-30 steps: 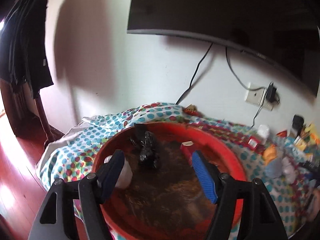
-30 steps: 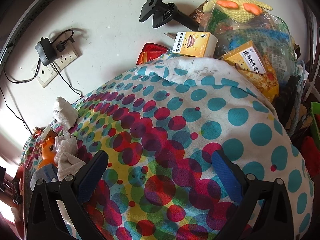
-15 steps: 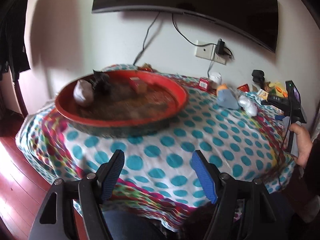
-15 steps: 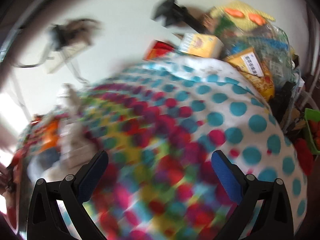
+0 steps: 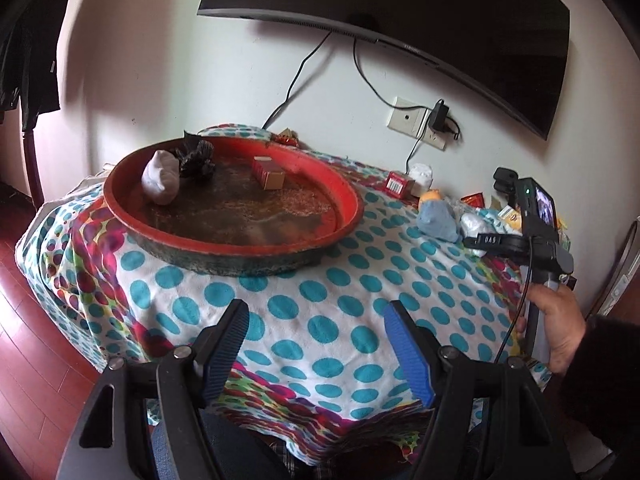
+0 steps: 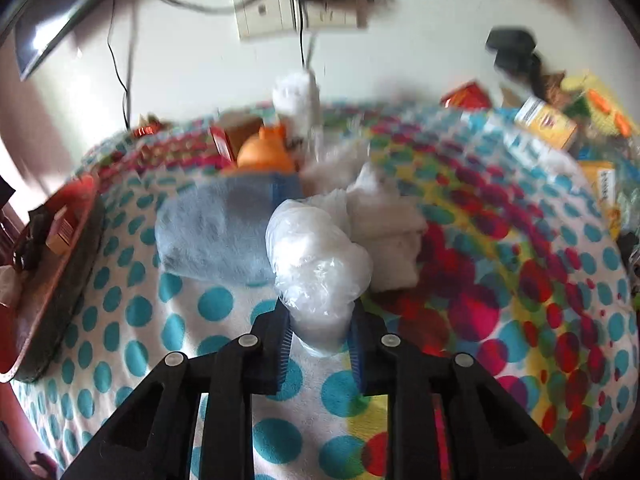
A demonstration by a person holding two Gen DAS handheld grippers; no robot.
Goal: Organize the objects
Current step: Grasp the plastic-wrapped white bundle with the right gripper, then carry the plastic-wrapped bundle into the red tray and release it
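My right gripper point(image 6: 320, 344) is shut on a clear plastic bag of white stuff point(image 6: 316, 256), over the polka-dot tablecloth point(image 6: 500, 280). A grey-blue cloth bundle point(image 6: 212, 232) and an orange toy point(image 6: 264, 152) lie just behind it. My left gripper point(image 5: 316, 348) is open and empty, back from the table's near edge. A big red round tray point(image 5: 352, 200) stands at the table's left with a white bundle point(image 5: 160, 178), a black bag point(image 5: 196, 158) and a small red box point(image 5: 268, 174) in it. The right gripper's handle point(image 5: 536, 240) shows in the left wrist view.
A wall socket with a plugged charger point(image 5: 438, 118) and a TV point(image 5: 400, 12) are on the wall. Boxes and snack packs point(image 6: 548, 120) crowd the table's far right. A red box point(image 5: 398, 184) and a white roll point(image 5: 420, 174) stand by the wall.
My left gripper pulled back from over the tray to the table's near edge. My right gripper swung left and closed on the plastic bag.
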